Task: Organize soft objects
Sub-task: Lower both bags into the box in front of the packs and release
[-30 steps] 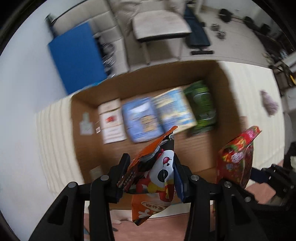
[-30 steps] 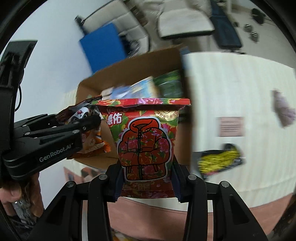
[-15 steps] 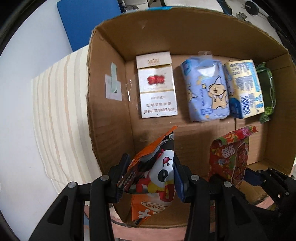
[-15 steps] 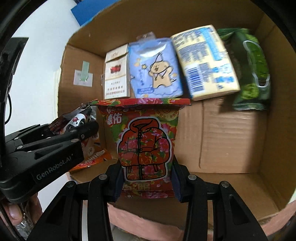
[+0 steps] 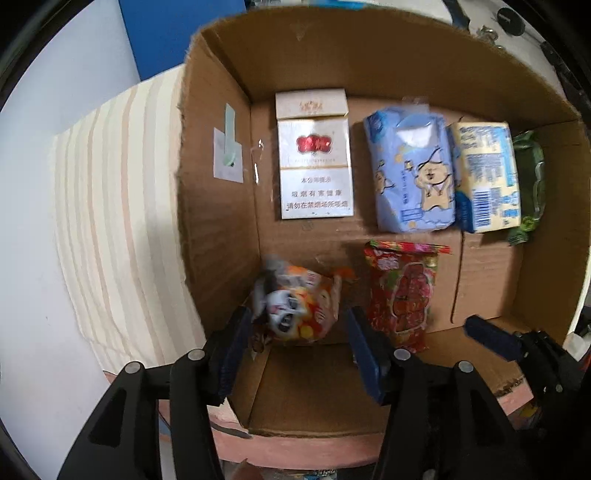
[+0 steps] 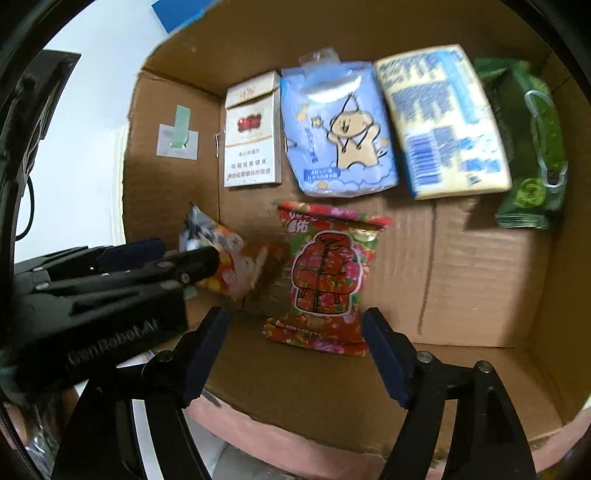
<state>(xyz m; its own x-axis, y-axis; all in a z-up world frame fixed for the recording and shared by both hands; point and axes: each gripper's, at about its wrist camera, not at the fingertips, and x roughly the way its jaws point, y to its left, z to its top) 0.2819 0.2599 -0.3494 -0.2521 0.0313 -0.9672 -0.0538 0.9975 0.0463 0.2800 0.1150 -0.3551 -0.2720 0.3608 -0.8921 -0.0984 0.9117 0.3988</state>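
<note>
Behind, 4 packets (image 6: 340, 129) along box wall (image 6: 332, 33)

We read Chinese warning print on white cigarette pack (image 5: 314, 158), lower half: 吸烟有害健康, line beneath blurred. Red snack bag (image 6: 327, 278) shows yellow characters near top, second reads 佑. Left gripper (image 6: 155, 254) body carries white lettering, blurred, roughly "GenRobot.AI". Yellow-blue pack (image 6: 443, 122) shows barcode, print unreadable.
</note>
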